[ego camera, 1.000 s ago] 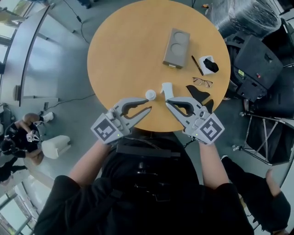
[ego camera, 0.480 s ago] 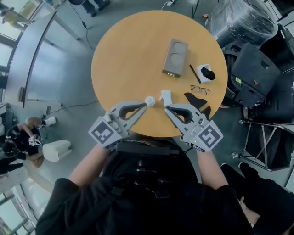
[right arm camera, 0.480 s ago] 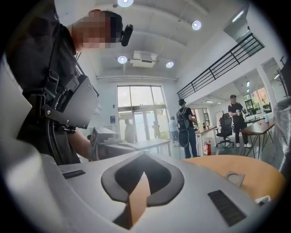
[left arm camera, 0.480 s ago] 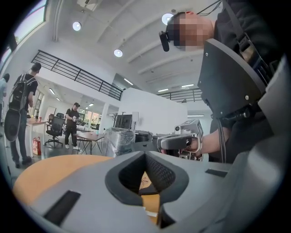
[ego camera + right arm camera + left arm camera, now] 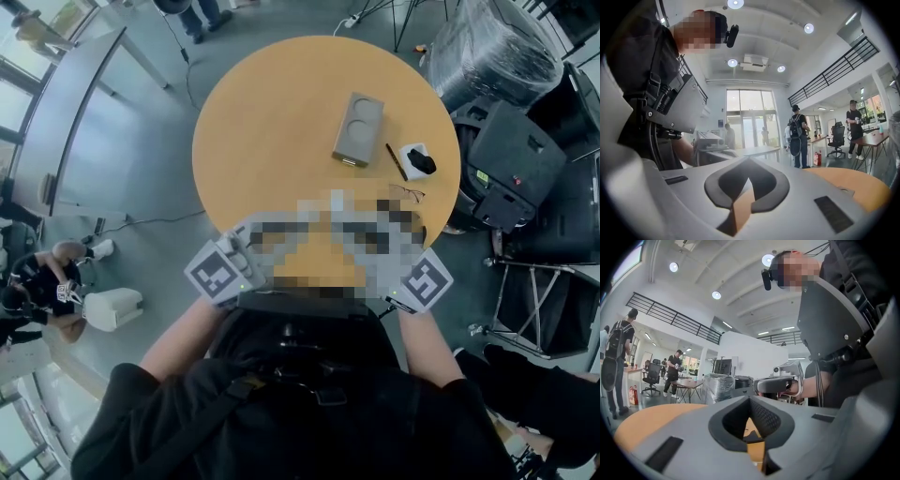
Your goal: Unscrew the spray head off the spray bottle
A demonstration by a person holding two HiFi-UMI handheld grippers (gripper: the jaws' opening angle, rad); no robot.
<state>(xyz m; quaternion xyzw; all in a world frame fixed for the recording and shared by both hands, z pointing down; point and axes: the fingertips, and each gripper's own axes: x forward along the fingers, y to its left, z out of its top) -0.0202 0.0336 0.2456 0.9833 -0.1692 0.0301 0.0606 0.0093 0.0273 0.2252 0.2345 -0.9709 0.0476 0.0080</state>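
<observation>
We read the left tool (image 5: 750, 398) as fully closed with nothing in it; in its own view the two jaws meet at the tips, and the dark padded hollow behind them shows only a sliver of the orange worktop (image 5: 281, 112); the right tool (image 5: 749, 160) is the same, jaws together and the hollow bare but for the worktop's colour beyond; so neither has hold of the spray bottle or the spray head; in the head view both tools sit at the lower edge of the worktop, near the middle of the frame, where a mosaic patch covers their jaws and whatever lies between them, leaving only the marker cubes (image 5: 220, 272) clear at lower left and lower right of that patch; we cannot place the spray bottle, which shows in neither gripper view and may lie under the patch; a grey block (image 5: 359, 128) and a pair of glasses (image 5: 405, 193) lie toward the upper right, well apart from the tools; we judge that no twisting is under way now; whether the spray head is on or off we cannot tell; if it is on, one tool must grip the bottle and the other turn the head.
</observation>
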